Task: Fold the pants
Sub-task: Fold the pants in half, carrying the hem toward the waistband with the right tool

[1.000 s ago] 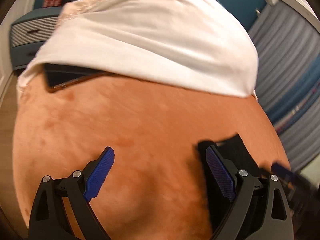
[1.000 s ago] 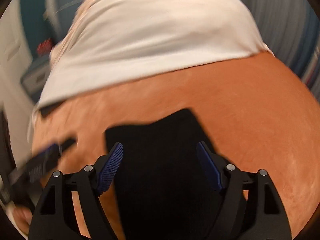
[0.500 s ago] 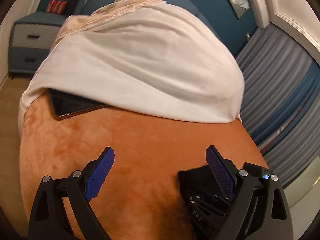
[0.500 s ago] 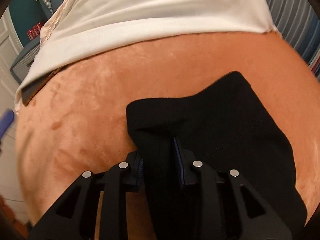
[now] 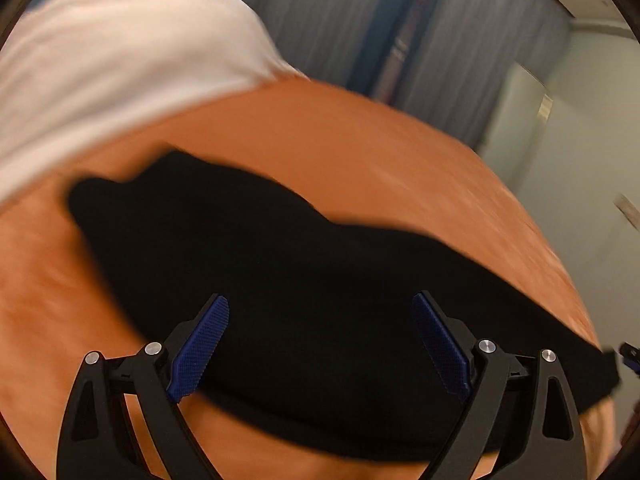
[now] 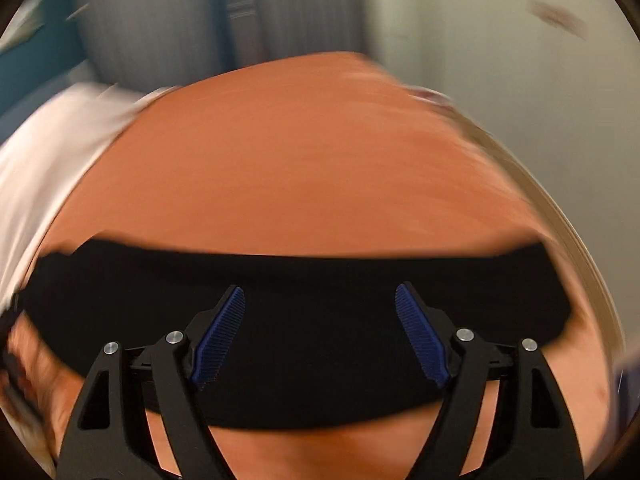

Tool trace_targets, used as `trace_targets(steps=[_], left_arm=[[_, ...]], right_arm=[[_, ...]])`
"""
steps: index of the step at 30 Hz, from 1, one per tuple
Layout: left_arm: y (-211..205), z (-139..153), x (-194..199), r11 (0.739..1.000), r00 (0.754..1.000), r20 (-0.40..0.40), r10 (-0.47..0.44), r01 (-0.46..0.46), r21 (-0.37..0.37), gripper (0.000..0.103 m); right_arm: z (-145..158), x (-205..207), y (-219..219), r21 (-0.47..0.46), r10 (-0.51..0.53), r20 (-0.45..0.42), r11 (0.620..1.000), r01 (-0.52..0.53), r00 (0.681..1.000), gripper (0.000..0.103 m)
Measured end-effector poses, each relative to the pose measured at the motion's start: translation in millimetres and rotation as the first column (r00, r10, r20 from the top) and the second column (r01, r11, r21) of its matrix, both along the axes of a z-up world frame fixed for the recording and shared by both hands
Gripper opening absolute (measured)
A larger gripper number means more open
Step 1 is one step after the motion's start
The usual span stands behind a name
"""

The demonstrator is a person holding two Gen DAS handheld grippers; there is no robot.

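the black pants (image 5: 304, 280) lie as a folded band across the orange blanket (image 5: 360, 152) on the bed, with a white sheet (image 5: 112, 72) beyond them. the left tool (image 5: 320, 344) hovers over the pants, its blue pads (image 5: 200, 352) spread wide and gripping nothing. the right tool (image 6: 320, 332) has just been opening; its pads (image 6: 218, 336) stand apart above the pants (image 6: 320, 280), the cloth below them but not pinched. grey curtains (image 5: 320, 20) hang behind the bed; both views are blurred.
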State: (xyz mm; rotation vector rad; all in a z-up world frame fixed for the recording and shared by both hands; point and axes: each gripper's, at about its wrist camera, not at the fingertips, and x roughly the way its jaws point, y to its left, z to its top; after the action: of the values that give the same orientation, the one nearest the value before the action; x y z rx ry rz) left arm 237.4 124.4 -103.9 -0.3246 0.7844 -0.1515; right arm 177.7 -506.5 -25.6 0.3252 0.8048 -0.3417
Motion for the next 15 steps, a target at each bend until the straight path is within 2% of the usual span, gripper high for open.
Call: trace_targets(steps=[1,2,4,5,6,8,9,11,13,14,15], left_arm=[[-17.5,-9.7,0.7,0.998,0.998,-0.028,-0.055,0.055,-0.025,0.091],[-41.2,-19.2,-0.3,0.995,0.994,-0.052,-0.095,0.094,-0.021,0.091],[-71.2,-17.6,-4.2,0.990,0.992,-0.039,-0.117,0.120,0.075,0.091],[-81.9,-12.6,-5.8,0.984,0.988,-0.021,-0.154,0.155,0.085,0.091],[-90.0,-8.1,-7.3,0.978,0.979,0.002,-0.205,0.205,0.026,0.091],[-94.5,-10.2,-7.1,0.969,0.973,0.007,-0.232,0.232,-0.086,0.091],[-99.8,-18.0,-4.8,0.965,0.972,-0.021,-0.234,0.229,-0.126,0.091],[-108.8,-27.4,-1.1,0.973,0.973,-0.062,-0.223,0.218,-0.079,0.091],[-112.9,-24.8,-0.6,0.974,0.973,-0.057,-0.225,0.222,-0.044,0.091],[-113.9,-26.0,-1.1,0.974,0.972,-0.059,-0.227,0.225,-0.038,0.091],[-114.6,-28.6,0.4,0.974,0.972,-0.068,-0.227,0.225,-0.030,0.091]], right_arm=[[-8.1,-18.3,-42.0,0.059,-0.091,-0.006,0.994,0.092,0.996,0.078],[-15.7,-28.0,-69.1,0.120,-0.138,-0.014,0.983,0.138,0.990,0.079],[-34.6,-38.5,-110.2,0.271,-0.159,-0.003,0.950,0.154,0.987,0.079],[-44.8,-38.9,-120.4,0.332,-0.153,0.007,0.933,0.142,0.988,0.079],[-51.7,-34.3,-125.3,0.362,-0.138,0.012,0.924,0.125,0.990,0.083],[-67.5,-17.5,-117.7,0.361,-0.099,0.006,0.928,0.090,0.995,0.089],[-70.8,-21.2,-137.1,0.339,-0.090,0.012,0.937,0.080,0.996,0.091],[-70.4,-10.8,-129.8,0.255,-0.060,0.023,0.966,0.052,0.998,0.090],[-66.6,-5.2,-132.2,0.208,-0.041,0.031,0.978,0.034,0.999,0.065],[-67.3,2.1,-129.8,0.251,-0.004,0.044,0.968,-0.007,0.999,0.023],[-70.8,-8.1,-137.6,0.299,0.002,0.061,0.954,-0.020,0.998,0.016]])
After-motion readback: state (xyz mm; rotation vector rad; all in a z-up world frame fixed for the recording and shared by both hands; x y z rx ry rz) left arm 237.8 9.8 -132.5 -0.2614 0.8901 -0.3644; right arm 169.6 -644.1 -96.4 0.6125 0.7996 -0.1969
